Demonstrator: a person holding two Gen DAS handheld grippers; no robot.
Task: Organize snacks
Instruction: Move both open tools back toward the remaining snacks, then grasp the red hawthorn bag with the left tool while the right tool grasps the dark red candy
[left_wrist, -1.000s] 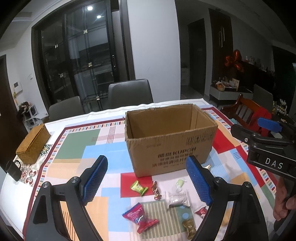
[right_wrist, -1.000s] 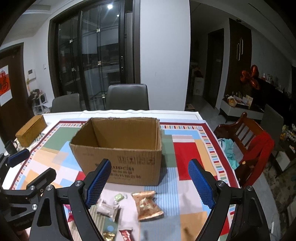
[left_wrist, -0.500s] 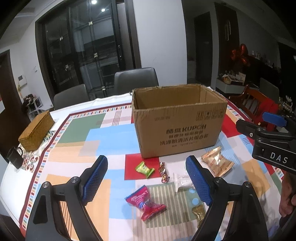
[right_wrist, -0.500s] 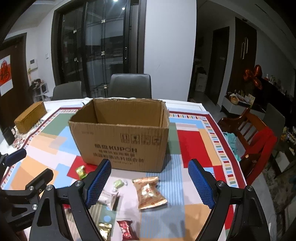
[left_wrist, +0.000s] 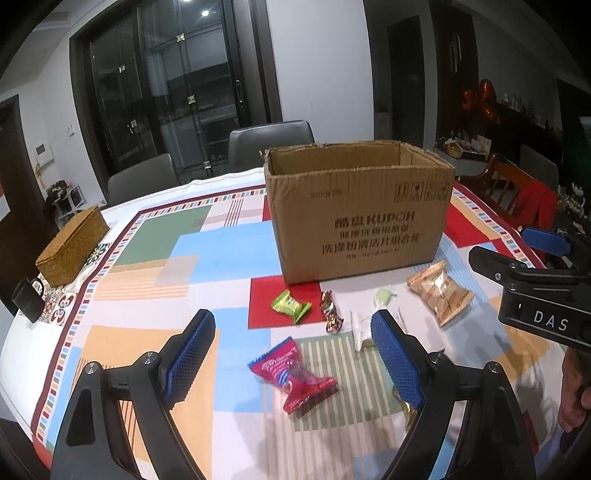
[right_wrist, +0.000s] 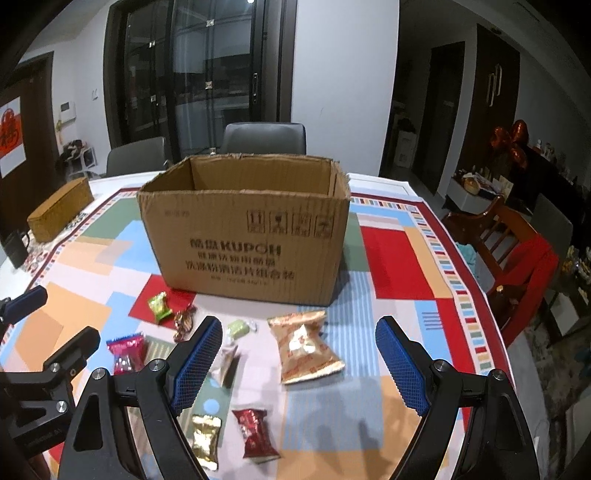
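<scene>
Approach step: left gripper (left_wrist: 291, 363) and right gripper (right_wrist: 299, 363) jaws spread, empty. Next: pinch pink snack (left_wrist: 291, 374), drop in cardboard box (left_wrist: 358, 221).

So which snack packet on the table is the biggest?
The tan-gold pillow packet, lying in front of the cardboard box toward its right end. It is clearly larger than the green, pink, dark red and small gold wrappers.

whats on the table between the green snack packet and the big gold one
A small red-gold candy and a pale green candy lie between the green packet and gold packet, seen in both wrist views.
</scene>
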